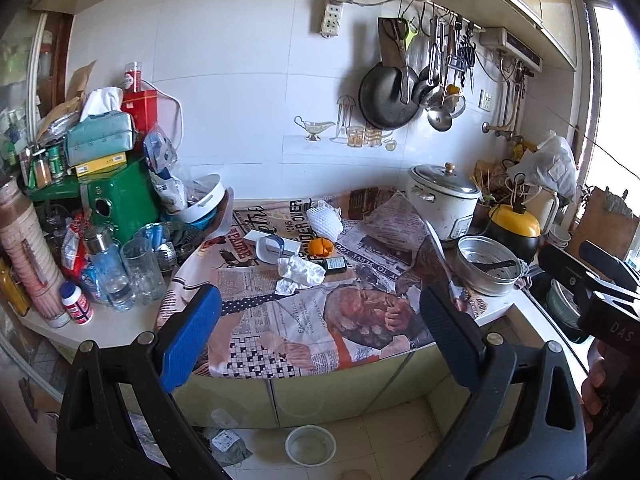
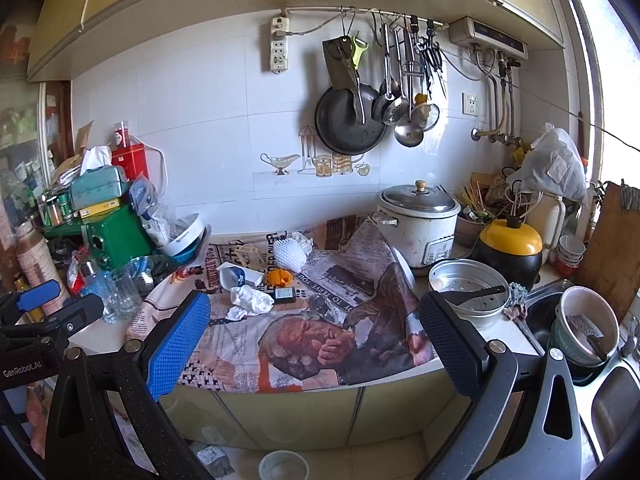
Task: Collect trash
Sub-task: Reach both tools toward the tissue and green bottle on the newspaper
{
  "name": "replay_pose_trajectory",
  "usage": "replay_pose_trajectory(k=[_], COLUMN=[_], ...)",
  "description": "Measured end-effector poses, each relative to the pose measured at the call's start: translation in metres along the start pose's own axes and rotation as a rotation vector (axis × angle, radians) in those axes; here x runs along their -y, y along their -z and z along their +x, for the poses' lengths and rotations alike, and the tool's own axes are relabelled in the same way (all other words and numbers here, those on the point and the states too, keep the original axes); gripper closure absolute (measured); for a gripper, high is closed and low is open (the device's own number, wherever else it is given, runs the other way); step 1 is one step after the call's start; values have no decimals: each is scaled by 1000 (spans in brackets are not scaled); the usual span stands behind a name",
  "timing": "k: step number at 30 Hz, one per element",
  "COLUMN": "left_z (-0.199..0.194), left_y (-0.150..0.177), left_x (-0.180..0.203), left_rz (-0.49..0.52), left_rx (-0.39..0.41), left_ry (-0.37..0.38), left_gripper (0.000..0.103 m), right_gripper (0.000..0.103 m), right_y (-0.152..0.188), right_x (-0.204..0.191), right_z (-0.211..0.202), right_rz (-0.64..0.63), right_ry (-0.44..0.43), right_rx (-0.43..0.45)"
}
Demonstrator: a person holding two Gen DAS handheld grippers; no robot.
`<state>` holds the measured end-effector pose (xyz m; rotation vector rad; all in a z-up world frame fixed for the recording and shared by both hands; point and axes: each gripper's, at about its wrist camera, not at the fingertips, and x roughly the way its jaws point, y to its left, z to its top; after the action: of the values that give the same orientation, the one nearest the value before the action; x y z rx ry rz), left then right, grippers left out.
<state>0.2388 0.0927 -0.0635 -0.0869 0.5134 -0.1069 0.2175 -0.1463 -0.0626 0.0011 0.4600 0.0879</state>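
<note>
While both tools hang in front of the counter, off its near edge, the scene reads as follows.

Left gripper (image 1: 320, 320): jaws spread wide, nothing between the blue pad and the black pad.
Right gripper (image 2: 314, 330): jaws likewise spread wide and empty; its black body also shows at the right edge of the left view.
Newspaper-covered counter (image 1: 280, 332): beyond both grippers, printed sheets draped over the front edge.
Crumpled white tissue (image 1: 300, 274): on the newspaper mid-counter, well apart from either gripper.
Small dark green bottle (image 1: 335, 265): lying on its side, touching the tissue's right edge.
Orange peel (image 1: 320, 247): just behind the bottle.
White foam fruit net (image 1: 323, 221): behind the peel, nearer the wall.
White rice cooker with metal lid (image 1: 442, 200): back right of the counter.
Round white container on the floor (image 1: 310, 445): below the cabinet doors, between the gripper arms.
</note>
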Motion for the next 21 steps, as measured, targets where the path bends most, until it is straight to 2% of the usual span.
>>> replay_pose_trajectory(k=[3, 8, 11, 14, 17, 21], left_z=[44, 123, 174, 220, 270, 325], left_y=[-8, -22, -29, -30, -27, -14], left_x=[-8, -13, -20, -27, -35, -44], left_rz=[-40, -74, -100, -141, -171, -165], left_rx=[-34, -103, -165, -201, -267, -354], left_ry=[8, -62, -75, -96, -91, -91], left_gripper=[3, 10, 11, 13, 21, 23], right_gripper=[0, 0, 0, 0, 0, 0], right_y=[-5, -15, -23, -26, -26, -20], right_x=[6, 22, 28, 33, 33, 27], right_z=[39, 109, 154, 195, 235, 280], right_rz=[-7, -3, -35, -57, -69, -87], right_ry=[8, -33, -69, -114, -135, -192], right_rx=[-30, -82, -136, -160, -199, -273])
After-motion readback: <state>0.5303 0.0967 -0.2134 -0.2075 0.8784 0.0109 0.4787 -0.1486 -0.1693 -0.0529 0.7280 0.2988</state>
